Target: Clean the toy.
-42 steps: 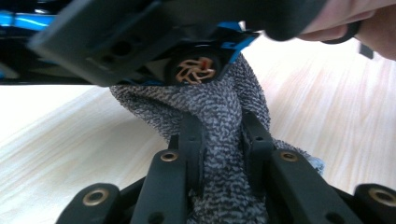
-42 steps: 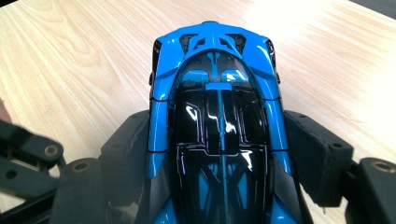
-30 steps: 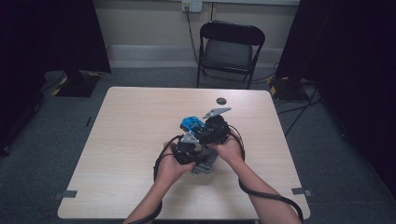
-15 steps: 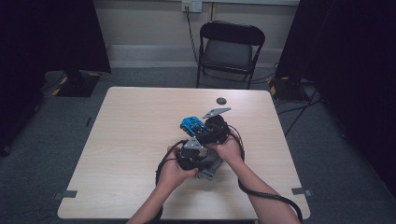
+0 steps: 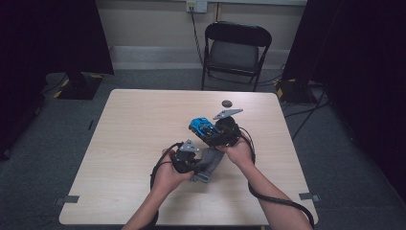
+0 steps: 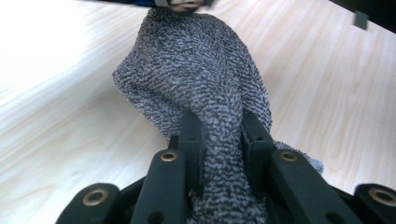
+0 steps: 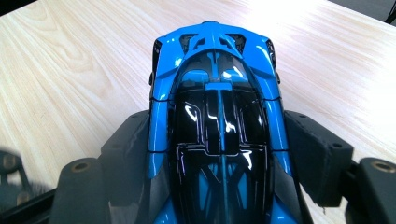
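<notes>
Car (image 7: pixel 217 116) — toy, blue body with glossy black canopy and engine cover, hard moulded plastic, low wedge shape. Clamped by its flanks between the jaws of the right gripper (image 5: pixel 210 134), held over the middle of the desk (image 5: pixel 134 124), slightly toward the right edge.

Cloth (image 6: pixel 201 93) — grey-and-white flecked terry, nubbly loop pile, soft and bunched into a ridge. The left gripper (image 5: pixel 191 160) has its jaws pinched on a fold of it; the free end runs up toward the car. In the high view the cloth (image 5: pixel 208 163) sits just nearer the front edge than the car.

Change over the last second — the left hand and gripper have drawn back toward the front edge, and the cloth now hangs lower and more spread beneath the car. Judged: one wiping stroke along the car has ended and the cloth is being repositioned for another pass.

Desk — pale wood-grain laminate, matte, rounded corners.

Disc (image 5: pixel 226 103) — small, dark, round, flat; lies near the far edge, well apart from the work.
</notes>
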`<state>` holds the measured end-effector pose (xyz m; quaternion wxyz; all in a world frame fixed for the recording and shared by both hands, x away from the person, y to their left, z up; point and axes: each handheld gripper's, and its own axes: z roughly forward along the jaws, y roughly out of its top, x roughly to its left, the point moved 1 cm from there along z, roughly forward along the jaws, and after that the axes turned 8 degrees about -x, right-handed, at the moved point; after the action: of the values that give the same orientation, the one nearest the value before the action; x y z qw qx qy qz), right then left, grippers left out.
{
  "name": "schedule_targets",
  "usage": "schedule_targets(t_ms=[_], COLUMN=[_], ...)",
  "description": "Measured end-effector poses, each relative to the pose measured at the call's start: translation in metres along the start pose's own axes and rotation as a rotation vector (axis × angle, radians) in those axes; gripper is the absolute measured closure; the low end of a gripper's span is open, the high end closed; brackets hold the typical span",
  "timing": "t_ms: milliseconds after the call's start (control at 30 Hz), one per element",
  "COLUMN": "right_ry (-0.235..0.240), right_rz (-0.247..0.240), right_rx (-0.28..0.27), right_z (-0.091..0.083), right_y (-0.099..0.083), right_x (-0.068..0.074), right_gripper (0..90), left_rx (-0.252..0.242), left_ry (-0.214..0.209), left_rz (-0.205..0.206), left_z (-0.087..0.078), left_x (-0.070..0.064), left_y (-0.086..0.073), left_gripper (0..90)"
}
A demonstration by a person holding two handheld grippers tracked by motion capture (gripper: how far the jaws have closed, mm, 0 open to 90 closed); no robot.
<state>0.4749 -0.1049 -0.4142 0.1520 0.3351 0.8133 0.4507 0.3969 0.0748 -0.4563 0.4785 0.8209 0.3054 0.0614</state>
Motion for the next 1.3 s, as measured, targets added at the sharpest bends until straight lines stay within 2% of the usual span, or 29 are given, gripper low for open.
schedule_targets(t_ms=[433, 500, 600, 733, 767, 867, 1100, 1300], right_ry=[0.003, 0.007, 0.009, 0.015, 0.021, 0.025, 0.033, 0.039], right_rz=[-0.008, -0.006, -0.010, -0.009, -0.011, -0.013, -0.024, -0.032], right_rx=[-0.006, -0.003, 0.003, 0.003, 0.002, 0.001, 0.003, -0.002], right_z=[-0.008, -0.008, -0.008, -0.009, -0.009, -0.009, -0.010, -0.010], right_y=[-0.006, -0.007, -0.009, -0.011, -0.011, -0.012, -0.015, -0.018], right_x=[-0.001, 0.000, 0.000, 0.000, 0.002, 0.003, 0.007, 0.011], right_gripper=[28.0, 28.0, 28.0, 28.0, 28.0, 28.0, 28.0, 28.0], left_rx=[-0.011, -0.014, -0.014, -0.018, -0.025, -0.029, -0.058, -0.073], left_ry=[0.117, 0.124, 0.148, 0.168, 0.181, 0.185, 0.228, 0.237], left_rz=[-0.057, -0.058, -0.087, -0.096, -0.110, -0.119, -0.132, -0.143], left_z=[-0.027, -0.028, -0.033, -0.034, -0.036, -0.038, -0.043, -0.044], left_x=[0.035, 0.037, 0.047, 0.053, 0.058, 0.061, 0.070, 0.074], left_y=[0.000, 0.000, -0.002, -0.003, -0.003, -0.003, 0.004, 0.009], left_gripper=[74.4, 74.4, 74.4, 74.4, 74.4, 74.4, 74.5, 74.4])
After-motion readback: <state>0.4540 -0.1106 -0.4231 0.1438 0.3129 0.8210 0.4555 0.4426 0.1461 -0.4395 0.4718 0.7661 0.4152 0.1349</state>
